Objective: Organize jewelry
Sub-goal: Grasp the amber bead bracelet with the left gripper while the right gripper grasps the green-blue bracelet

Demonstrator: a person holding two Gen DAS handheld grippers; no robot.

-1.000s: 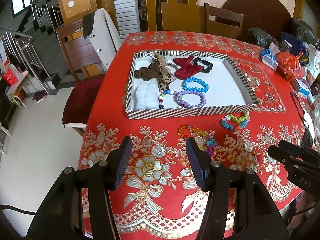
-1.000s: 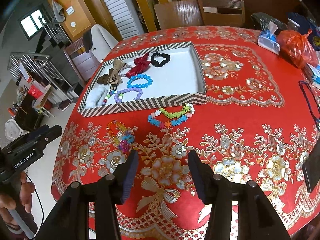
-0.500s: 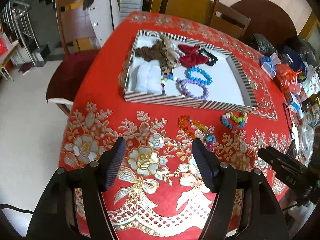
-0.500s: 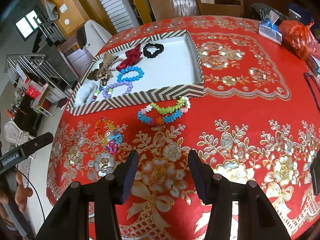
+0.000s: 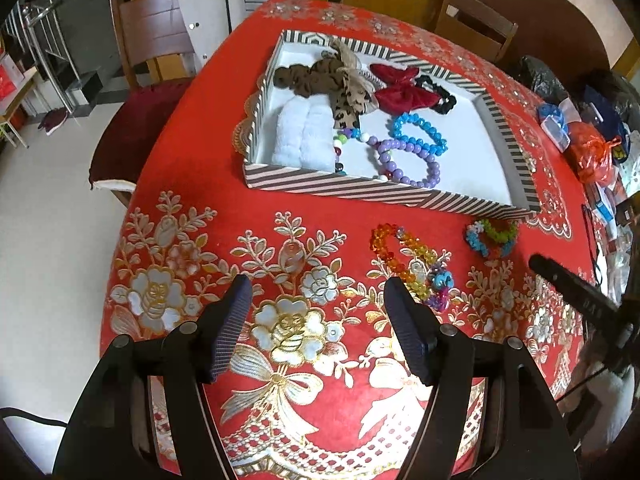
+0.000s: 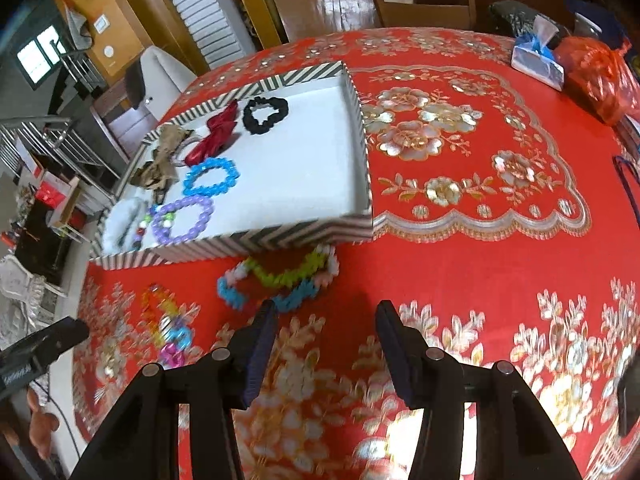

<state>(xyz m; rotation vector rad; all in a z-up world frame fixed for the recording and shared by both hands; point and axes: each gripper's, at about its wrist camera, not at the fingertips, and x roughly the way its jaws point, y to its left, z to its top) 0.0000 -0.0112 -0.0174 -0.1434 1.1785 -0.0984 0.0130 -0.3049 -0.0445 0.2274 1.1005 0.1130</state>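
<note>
A striped tray on the red tablecloth holds a blue bead bracelet, a purple bead bracelet, a red bow, a black scrunchie and other hair pieces. In front of the tray lie a rainbow bead bracelet and a flat green, blue and pink bracelet. My left gripper is open above the cloth, left of the rainbow bracelet. My right gripper is open just this side of the green and blue bracelet.
Wooden chairs ring the table. An orange plastic bag and a blue tissue pack sit at the far right. The table edge drops to a white floor on the left.
Both grippers have come down closer to the cloth. The left jaws stand wider than a second ago. The right gripper has closed in on the green and blue bracelet.
</note>
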